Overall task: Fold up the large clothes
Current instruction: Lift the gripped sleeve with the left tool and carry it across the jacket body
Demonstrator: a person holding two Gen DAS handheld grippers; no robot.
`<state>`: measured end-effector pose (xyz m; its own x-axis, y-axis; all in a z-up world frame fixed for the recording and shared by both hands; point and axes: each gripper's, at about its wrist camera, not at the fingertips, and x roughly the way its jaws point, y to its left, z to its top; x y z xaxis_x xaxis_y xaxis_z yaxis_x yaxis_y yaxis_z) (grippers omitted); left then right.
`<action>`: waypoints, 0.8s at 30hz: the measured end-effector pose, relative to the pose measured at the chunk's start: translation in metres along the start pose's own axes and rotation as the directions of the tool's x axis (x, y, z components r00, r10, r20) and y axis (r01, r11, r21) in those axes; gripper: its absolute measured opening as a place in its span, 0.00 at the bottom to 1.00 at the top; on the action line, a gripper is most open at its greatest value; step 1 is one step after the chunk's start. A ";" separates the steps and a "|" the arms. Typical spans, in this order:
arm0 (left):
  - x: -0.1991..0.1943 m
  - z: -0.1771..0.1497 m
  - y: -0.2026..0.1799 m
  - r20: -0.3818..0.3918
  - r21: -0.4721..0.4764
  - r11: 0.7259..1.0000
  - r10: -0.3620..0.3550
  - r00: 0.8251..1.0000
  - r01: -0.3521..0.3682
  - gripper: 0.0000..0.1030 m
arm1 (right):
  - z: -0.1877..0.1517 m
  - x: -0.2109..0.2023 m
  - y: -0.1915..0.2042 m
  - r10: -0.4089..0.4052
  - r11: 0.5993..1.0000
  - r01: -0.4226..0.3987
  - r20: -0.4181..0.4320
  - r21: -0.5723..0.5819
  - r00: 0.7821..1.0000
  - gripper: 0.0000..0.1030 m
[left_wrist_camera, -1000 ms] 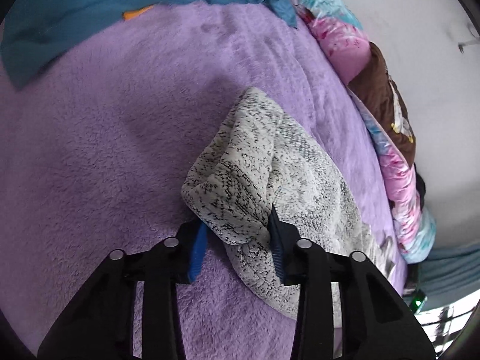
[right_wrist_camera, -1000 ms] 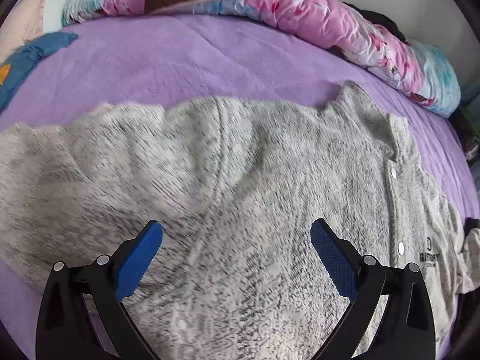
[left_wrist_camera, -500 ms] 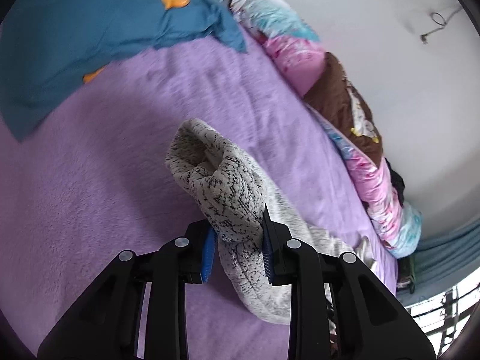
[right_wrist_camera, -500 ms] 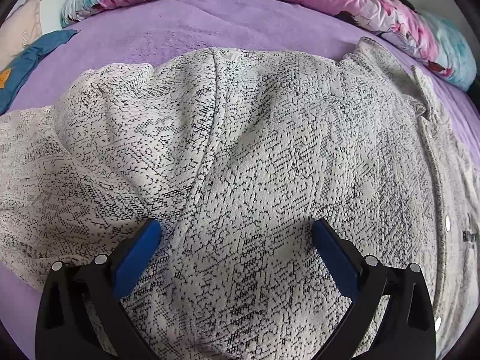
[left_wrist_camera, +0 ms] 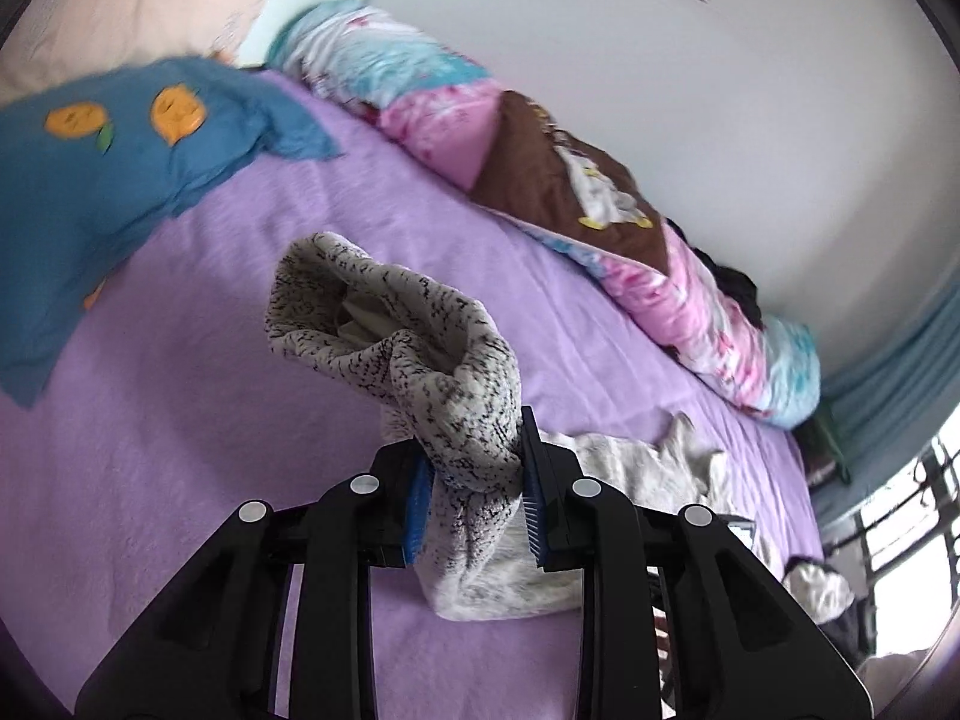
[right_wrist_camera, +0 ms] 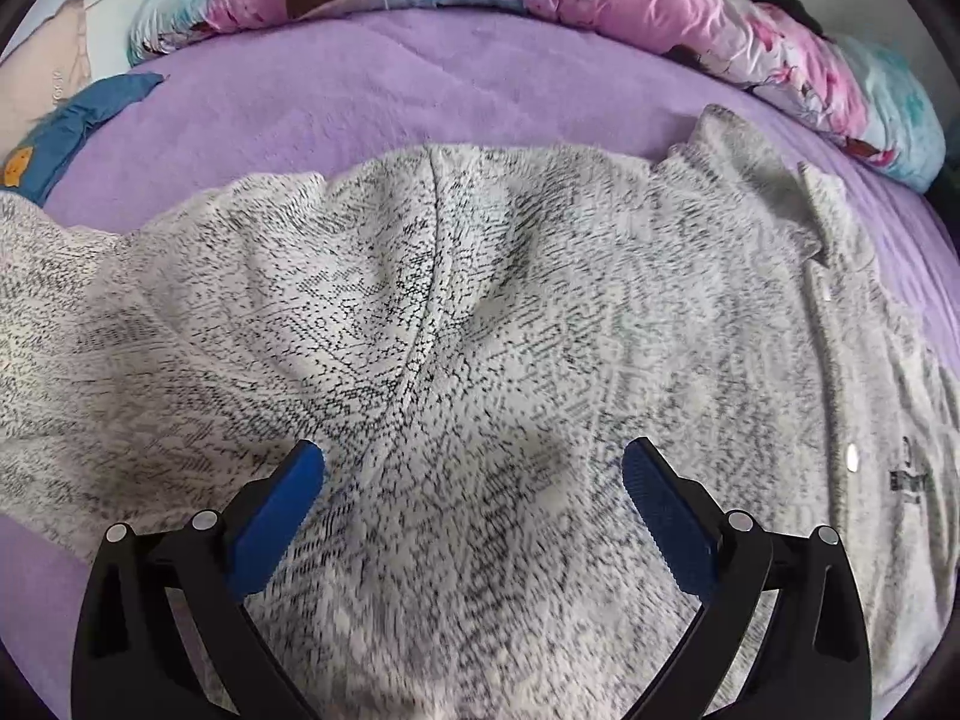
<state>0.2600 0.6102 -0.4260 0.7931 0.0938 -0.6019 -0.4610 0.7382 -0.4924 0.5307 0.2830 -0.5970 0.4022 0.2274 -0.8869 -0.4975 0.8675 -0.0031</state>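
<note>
You are lifting the sleeve (left_wrist_camera: 420, 348) higher off the bed (left_wrist_camera: 180, 420), left gripper (left_wrist_camera: 474, 474) jaws clamping it; right gripper (right_wrist_camera: 474, 480) jaws hovering wide over the cardigan (right_wrist_camera: 480, 312), ready for folding.

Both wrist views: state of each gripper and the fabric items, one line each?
left gripper: shut on the sleeve, lifted off the bed
right gripper: open, over the sweater body
grey knit sweater: spread on the purple blanket, sleeve raised
blue pillowcase: lying rumpled
floral quilt: bunched along the wall
</note>
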 end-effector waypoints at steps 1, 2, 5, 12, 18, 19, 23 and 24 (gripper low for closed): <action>-0.002 -0.001 -0.008 -0.001 0.009 1.000 -0.003 1.000 0.003 0.24 | -0.001 -0.005 -0.002 0.005 1.000 -0.005 0.010 0.001 1.000 0.95; -0.003 -0.001 -0.017 -0.008 0.014 1.000 -0.011 1.000 0.012 0.23 | -0.003 -0.011 -0.004 0.003 1.000 -0.003 0.019 0.000 1.000 0.95; -0.003 -0.006 -0.042 -0.022 0.035 0.999 -0.026 0.999 0.027 0.23 | -0.006 -0.028 -0.014 -0.001 1.000 0.002 0.043 -0.006 0.999 0.95; -0.003 -0.020 -0.109 -0.031 0.108 0.991 -0.080 0.996 0.083 0.22 | -0.022 -0.052 -0.060 -0.035 0.999 0.034 0.062 0.018 0.997 0.95; 0.007 -0.043 -0.168 -0.047 0.157 0.977 -0.139 0.989 0.145 0.22 | -0.042 -0.066 -0.121 -0.081 0.994 0.077 0.052 0.074 0.995 0.95; 0.010 -0.047 -0.176 -0.053 0.158 0.976 -0.144 0.988 0.150 0.22 | -0.047 -0.069 -0.132 -0.090 0.993 0.085 0.050 0.083 0.995 0.95; 0.020 -0.065 -0.203 -0.077 0.143 0.972 -0.178 0.981 0.188 0.22 | -0.063 -0.078 -0.168 -0.120 0.989 0.114 0.050 0.099 0.992 0.95; 0.023 -0.068 -0.209 -0.080 0.144 0.970 -0.186 0.979 0.196 0.22 | -0.066 -0.079 -0.176 -0.128 0.987 0.122 0.050 0.101 0.991 0.95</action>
<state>0.3475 0.4128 -0.3791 0.8304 -0.0991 -0.5483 -0.2342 0.8308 -0.5049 0.5352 0.0827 -0.5567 0.5000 0.1367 -0.8551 -0.3647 0.9289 -0.0648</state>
